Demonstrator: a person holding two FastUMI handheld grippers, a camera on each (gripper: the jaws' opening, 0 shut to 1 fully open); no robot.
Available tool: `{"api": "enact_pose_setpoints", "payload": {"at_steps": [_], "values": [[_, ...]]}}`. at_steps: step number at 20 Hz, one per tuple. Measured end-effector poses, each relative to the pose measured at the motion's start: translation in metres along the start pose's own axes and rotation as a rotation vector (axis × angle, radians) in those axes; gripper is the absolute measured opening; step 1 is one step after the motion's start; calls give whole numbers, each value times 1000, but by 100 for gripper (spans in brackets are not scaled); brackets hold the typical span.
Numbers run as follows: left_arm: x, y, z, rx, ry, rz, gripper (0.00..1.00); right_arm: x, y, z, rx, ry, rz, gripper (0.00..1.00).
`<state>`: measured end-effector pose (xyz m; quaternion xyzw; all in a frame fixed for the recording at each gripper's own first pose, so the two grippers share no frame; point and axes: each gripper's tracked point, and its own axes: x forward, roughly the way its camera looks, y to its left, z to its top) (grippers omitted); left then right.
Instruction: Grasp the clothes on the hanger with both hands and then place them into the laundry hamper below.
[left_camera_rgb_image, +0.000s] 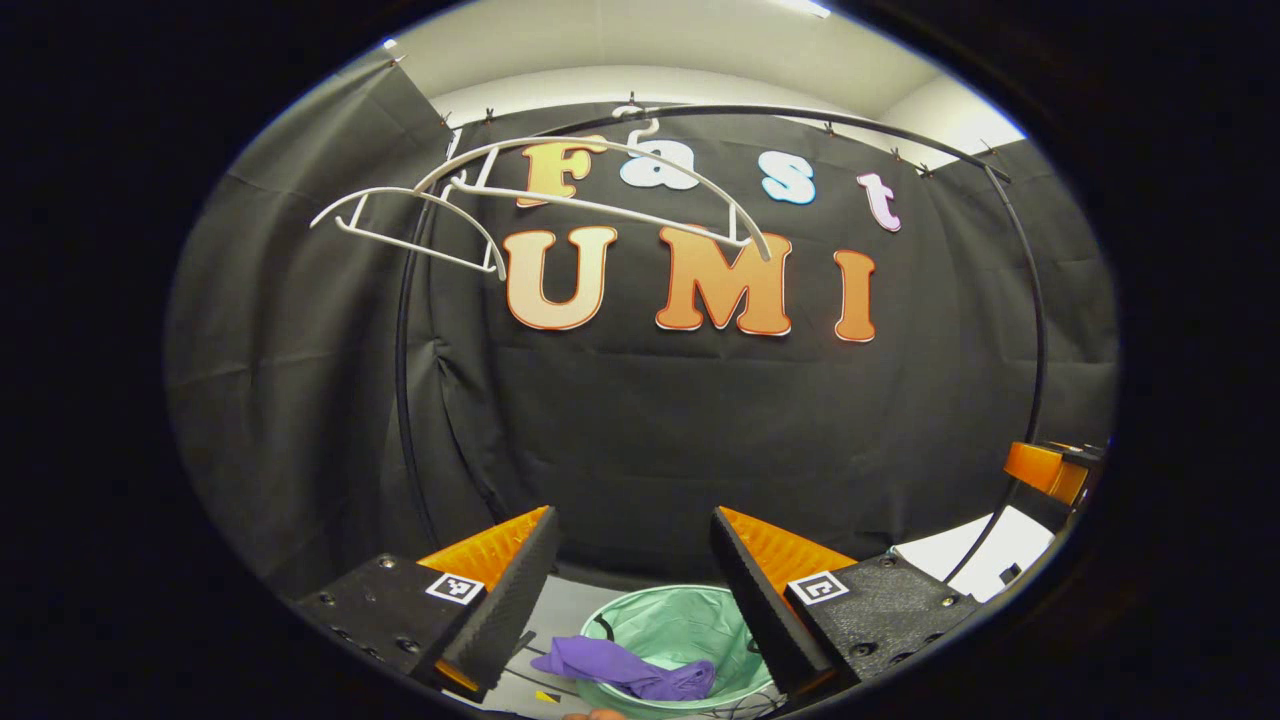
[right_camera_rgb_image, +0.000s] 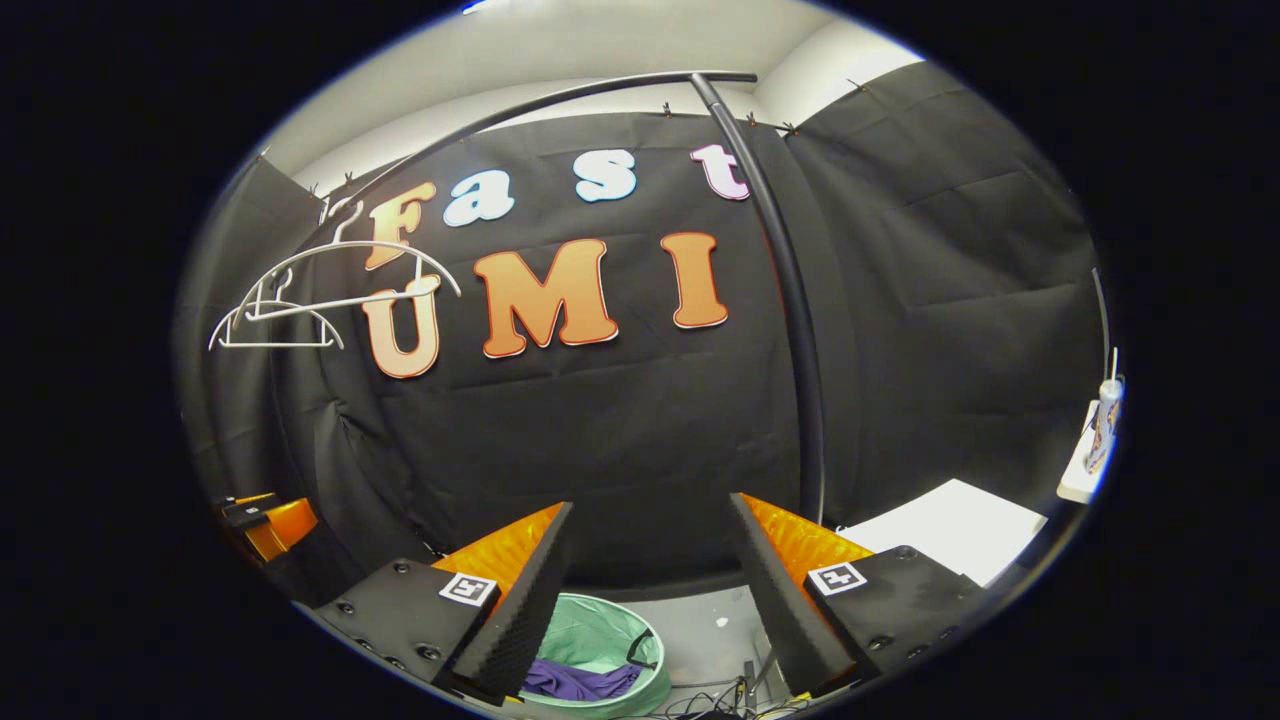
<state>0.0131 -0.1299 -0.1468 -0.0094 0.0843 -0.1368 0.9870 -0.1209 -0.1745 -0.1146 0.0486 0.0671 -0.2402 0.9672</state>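
A black garment rack (left_camera_rgb_image: 1035, 300) arches across the booth, with two bare white hangers (left_camera_rgb_image: 600, 185) on its rail at upper left. Below, on the floor, stands the mint-green laundry hamper (left_camera_rgb_image: 680, 625); the purple garment (left_camera_rgb_image: 625, 668) lies in it, draped over its near rim. The left tool (left_camera_rgb_image: 633, 590) stands wide above the hamper, holding nothing. The right tool (right_camera_rgb_image: 650, 590) is likewise wide and empty, the hamper just below its left finger.
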Motion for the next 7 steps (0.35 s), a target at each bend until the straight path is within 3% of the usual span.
{"api": "enact_pose_setpoints", "payload": {"at_steps": [3, 7], "values": [[-15, 3, 7, -7, -27, 2, 93, -13, -1, 2, -3, -12, 2, 89], [-30, 16, 10, -36, -44, 34, 96, -20, 11, -1, -19, -19, 17, 89]]}}
